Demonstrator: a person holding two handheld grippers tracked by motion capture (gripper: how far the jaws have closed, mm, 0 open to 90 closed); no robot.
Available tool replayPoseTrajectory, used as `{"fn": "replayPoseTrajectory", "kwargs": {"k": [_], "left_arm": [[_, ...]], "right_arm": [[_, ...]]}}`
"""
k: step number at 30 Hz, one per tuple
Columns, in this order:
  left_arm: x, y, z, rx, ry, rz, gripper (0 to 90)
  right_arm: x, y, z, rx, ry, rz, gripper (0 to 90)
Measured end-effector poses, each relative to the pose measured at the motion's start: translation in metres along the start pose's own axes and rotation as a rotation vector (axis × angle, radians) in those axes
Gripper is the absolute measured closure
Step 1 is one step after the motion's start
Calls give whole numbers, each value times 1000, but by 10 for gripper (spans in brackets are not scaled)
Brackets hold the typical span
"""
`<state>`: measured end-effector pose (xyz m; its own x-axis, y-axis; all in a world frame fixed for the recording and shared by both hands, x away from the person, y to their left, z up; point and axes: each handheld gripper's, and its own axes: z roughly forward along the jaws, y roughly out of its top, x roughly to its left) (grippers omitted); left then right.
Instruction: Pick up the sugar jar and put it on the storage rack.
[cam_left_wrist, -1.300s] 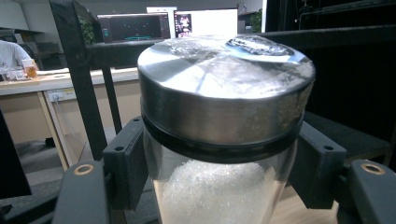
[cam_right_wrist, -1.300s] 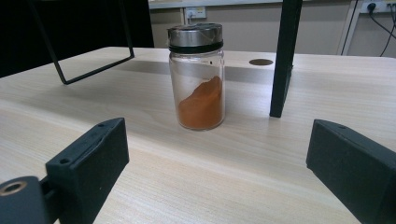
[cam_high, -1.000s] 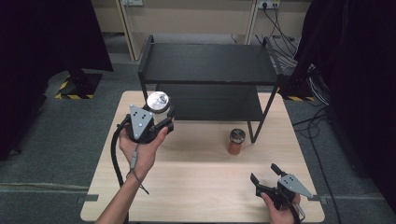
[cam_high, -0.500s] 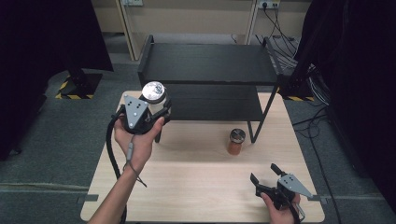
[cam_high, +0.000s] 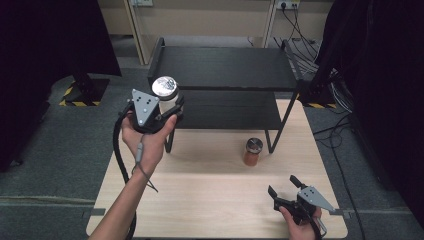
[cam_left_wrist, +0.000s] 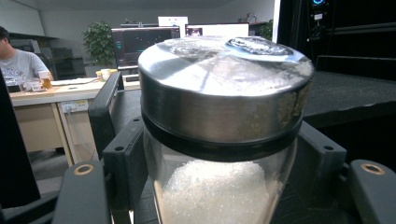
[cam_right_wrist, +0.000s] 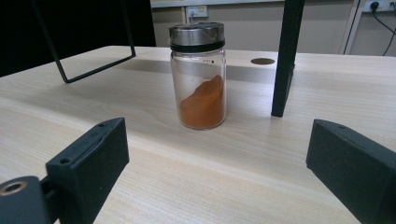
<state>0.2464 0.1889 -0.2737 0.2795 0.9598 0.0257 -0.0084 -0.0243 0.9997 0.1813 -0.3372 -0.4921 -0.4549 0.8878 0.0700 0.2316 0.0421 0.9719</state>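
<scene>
My left gripper is shut on a glass jar of white grains with a silver lid, held upright in the air at the left front corner of the black two-level shelf. Up close in the left gripper view, the jar sits between the black jaws. A second jar with orange powder stands on the wooden table by the shelf's right front leg. My right gripper rests open near the table's front right; ahead of its jaws stands the orange jar.
The shelf's black leg stands just right of the orange jar. Cables lie on the floor behind the shelf. A person sits at a desk far off in the left gripper view. Dark curtains flank the table.
My left hand has lifted the white-grain jar higher, up toward the level of the shelf's top. The right gripper and the orange jar have stayed put.
</scene>
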Motion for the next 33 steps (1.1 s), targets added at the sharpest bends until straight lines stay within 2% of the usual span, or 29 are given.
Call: {"fn": "replayPoseTrajectory", "kwargs": {"k": [19,33], "left_arm": [[-1,24,8,-12,16,-2,310],[-3,41,19,-9,30,-2,309]], "right_arm": [[0,0,0,1,1,0,61],[0,0,0,0,2,1,61]]}}
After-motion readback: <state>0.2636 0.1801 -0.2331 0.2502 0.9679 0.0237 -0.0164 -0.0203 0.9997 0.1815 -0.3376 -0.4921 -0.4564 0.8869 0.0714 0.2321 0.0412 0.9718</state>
